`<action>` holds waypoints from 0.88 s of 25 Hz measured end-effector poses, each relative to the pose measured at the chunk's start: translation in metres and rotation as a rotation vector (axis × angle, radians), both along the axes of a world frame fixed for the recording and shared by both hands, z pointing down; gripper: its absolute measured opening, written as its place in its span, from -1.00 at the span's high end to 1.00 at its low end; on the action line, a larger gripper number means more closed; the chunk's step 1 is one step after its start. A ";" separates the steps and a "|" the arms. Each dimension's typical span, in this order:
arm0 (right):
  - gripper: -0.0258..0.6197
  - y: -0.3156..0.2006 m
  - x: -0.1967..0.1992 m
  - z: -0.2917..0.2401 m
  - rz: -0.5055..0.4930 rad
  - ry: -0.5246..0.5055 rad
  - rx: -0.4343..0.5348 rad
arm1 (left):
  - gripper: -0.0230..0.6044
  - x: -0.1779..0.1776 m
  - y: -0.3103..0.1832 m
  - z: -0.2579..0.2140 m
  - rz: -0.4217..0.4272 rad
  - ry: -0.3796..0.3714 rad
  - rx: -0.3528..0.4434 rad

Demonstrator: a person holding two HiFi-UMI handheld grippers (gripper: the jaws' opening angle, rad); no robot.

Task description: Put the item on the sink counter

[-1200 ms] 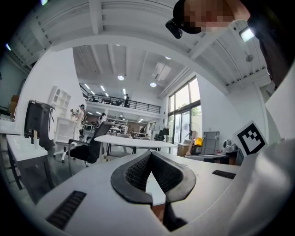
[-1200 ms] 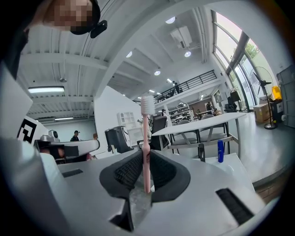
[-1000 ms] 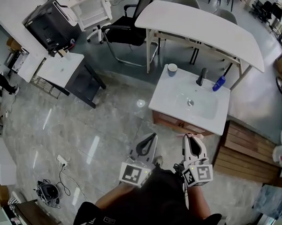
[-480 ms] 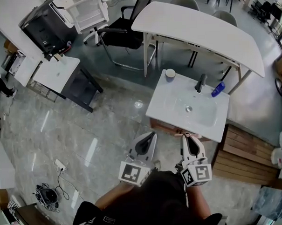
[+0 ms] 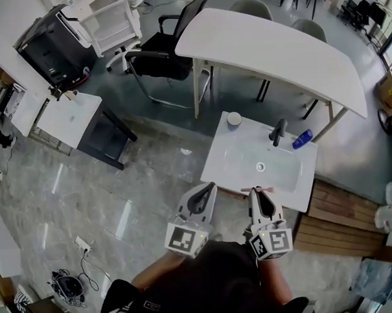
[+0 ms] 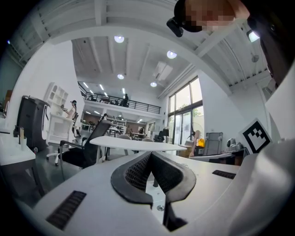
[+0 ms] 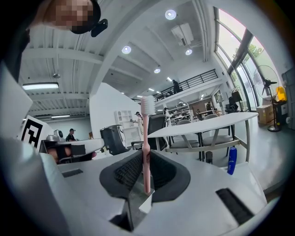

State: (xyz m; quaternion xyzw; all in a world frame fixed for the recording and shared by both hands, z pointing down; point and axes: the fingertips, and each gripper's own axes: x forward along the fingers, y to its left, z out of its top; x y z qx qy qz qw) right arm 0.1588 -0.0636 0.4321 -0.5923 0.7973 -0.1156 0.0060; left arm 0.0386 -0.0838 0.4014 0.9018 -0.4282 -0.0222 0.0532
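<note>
Pinching toothbrush (image 7: 146,138) low on thin handle w/ R gripper (image 7: 146,173), L gripper (image 6: 154,173) closed & empty, so could pivot/slip & drop short of sink counter (image 5: 222,159) if jolted.

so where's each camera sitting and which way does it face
Head view: on the person's head, looking down at the white sink counter; left gripper, right gripper and dark-clad torso show.
Left gripper view: on that gripper, looking along its shut, empty jaws at the long white table.
Right gripper view: on that gripper, looking along jaws shut on an upright pink toothbrush.
Shared: the blue bottle shows in head and right gripper views.
</note>
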 end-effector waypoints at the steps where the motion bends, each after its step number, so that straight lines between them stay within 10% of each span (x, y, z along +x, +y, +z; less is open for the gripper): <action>1: 0.78 -0.009 0.000 0.000 0.003 0.001 -0.001 | 0.88 0.001 -0.010 -0.001 0.005 0.003 0.002; 22: 0.77 -0.164 -0.016 0.010 0.068 0.027 -0.033 | 0.88 -0.011 -0.156 0.003 0.089 0.031 -0.015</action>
